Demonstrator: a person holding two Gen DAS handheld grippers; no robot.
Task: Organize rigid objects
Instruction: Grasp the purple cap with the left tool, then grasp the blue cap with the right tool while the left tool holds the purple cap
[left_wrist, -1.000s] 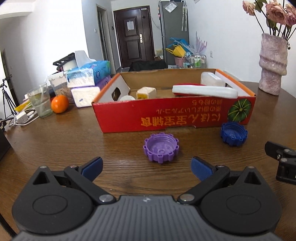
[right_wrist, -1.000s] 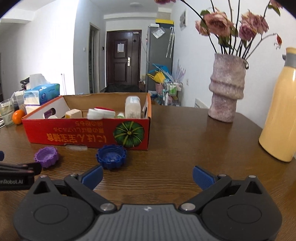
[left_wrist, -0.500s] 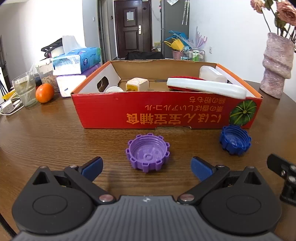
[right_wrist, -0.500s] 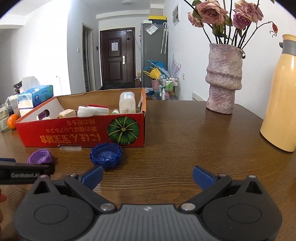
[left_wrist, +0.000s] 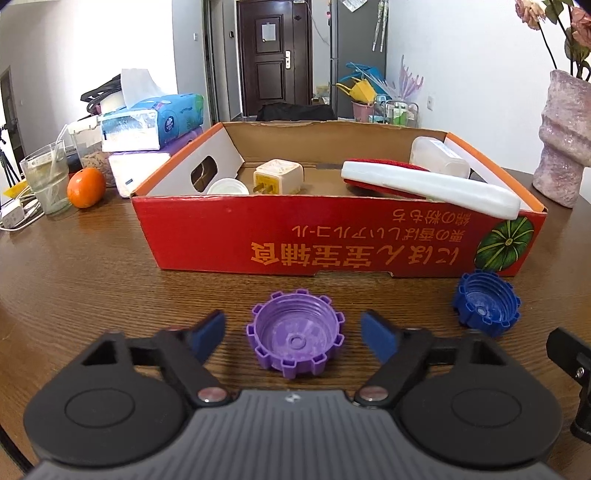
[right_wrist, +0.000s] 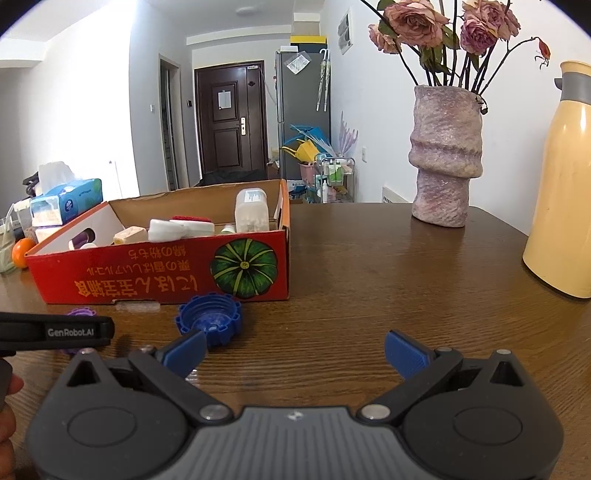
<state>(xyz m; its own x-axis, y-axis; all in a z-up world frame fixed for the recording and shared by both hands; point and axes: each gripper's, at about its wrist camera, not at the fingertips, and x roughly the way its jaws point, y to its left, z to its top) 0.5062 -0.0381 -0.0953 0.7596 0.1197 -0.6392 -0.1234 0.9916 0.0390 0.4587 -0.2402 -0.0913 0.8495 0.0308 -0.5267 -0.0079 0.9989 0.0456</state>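
A purple ribbed cap (left_wrist: 295, 334) lies open side up on the wooden table, between the blue fingertips of my open left gripper (left_wrist: 295, 336), which do not touch it. A blue ribbed cap (left_wrist: 485, 306) lies to its right, in front of the red cardboard box (left_wrist: 332, 240). In the right wrist view the blue cap (right_wrist: 209, 319) sits just ahead of the left finger of my open, empty right gripper (right_wrist: 293, 352). The purple cap (right_wrist: 80, 313) is mostly hidden there behind the left gripper's body (right_wrist: 55, 332). The box (right_wrist: 162, 273) holds a plug adapter (left_wrist: 277, 177), a white case and a plastic container.
A pink vase (right_wrist: 445, 162) with flowers and a yellow thermos (right_wrist: 565, 192) stand on the right of the table. Tissue packs (left_wrist: 151, 118), a glass (left_wrist: 48, 181) and an orange (left_wrist: 85, 187) stand at the far left.
My left gripper has moved forward and lower, so the purple cap now lies between its fingers, which have narrowed a little. My right gripper has moved closer to the blue cap.
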